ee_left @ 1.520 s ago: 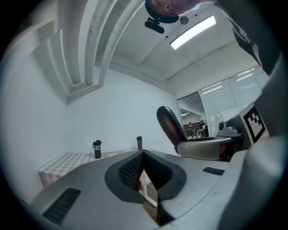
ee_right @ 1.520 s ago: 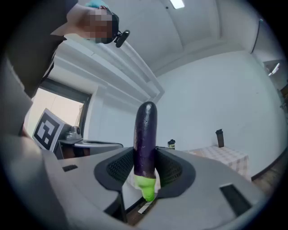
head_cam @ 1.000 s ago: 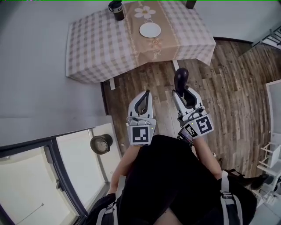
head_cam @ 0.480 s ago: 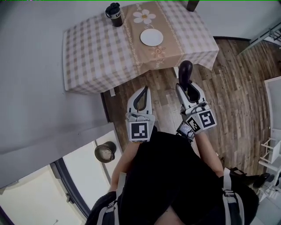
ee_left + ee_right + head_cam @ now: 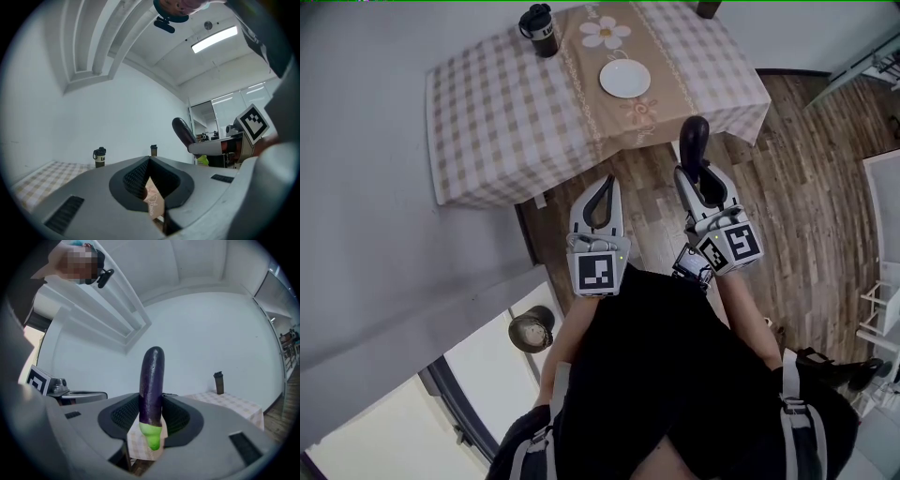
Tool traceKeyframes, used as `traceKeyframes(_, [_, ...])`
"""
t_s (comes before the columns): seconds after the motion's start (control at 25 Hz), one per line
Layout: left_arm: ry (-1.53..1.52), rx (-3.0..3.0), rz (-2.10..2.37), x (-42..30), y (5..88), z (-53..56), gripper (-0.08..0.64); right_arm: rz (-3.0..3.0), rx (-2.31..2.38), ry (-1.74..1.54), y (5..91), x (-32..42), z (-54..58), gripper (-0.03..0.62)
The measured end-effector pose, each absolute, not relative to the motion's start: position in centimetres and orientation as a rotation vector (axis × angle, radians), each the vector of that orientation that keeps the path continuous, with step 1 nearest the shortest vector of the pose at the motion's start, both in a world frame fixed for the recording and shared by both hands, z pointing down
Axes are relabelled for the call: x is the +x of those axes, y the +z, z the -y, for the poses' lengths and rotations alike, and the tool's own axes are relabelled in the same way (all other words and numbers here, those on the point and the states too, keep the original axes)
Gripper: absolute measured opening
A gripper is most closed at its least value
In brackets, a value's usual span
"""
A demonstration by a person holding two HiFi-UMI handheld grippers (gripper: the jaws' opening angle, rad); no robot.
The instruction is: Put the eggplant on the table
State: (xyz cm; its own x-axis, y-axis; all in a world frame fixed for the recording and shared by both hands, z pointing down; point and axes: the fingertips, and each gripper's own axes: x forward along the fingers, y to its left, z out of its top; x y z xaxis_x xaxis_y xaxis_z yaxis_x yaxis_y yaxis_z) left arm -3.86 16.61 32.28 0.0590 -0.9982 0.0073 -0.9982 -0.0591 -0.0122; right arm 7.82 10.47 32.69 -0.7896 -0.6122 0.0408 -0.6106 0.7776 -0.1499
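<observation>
A dark purple eggplant (image 5: 692, 141) with a green stem end stands upright between the jaws of my right gripper (image 5: 694, 174), which is shut on it. The right gripper view shows the eggplant (image 5: 152, 380) pinched between the ribbed pads. My left gripper (image 5: 608, 184) is beside it on the left, shut and holding nothing; its tips meet in the left gripper view. Both point level at the table (image 5: 497, 112), which has a checked cloth. The eggplant's tip is just short of the table's near edge, above the wooden floor.
On the table a white plate (image 5: 625, 79) lies on a beige flowered runner, and a black bottle (image 5: 538, 30) stands at the far side. A grey wall runs along the left. A white rack (image 5: 883, 309) stands at the right and a round pot (image 5: 531, 330) on the floor.
Both grippers, and the person, have moved forward towards the table. The eggplant stays in the right gripper and its tip is now close to the table's edge.
</observation>
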Motion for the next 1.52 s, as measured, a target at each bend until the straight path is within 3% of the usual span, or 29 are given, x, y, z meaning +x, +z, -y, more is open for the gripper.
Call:
traceKeyframes(0.8, [0.046,-2.323,-2.114,-8.1,33.8,-13.6,0.012,-2.973,-1.095,-0.181,32.6,4.9,-4.4,0.156])
traceKeyframes(1.52, [-0.033,-2.368,-1.986,-12.4,38.3,1.2,0.012,-2.932,-1.122,-0.125,31.9,1.0,12.0,0.156])
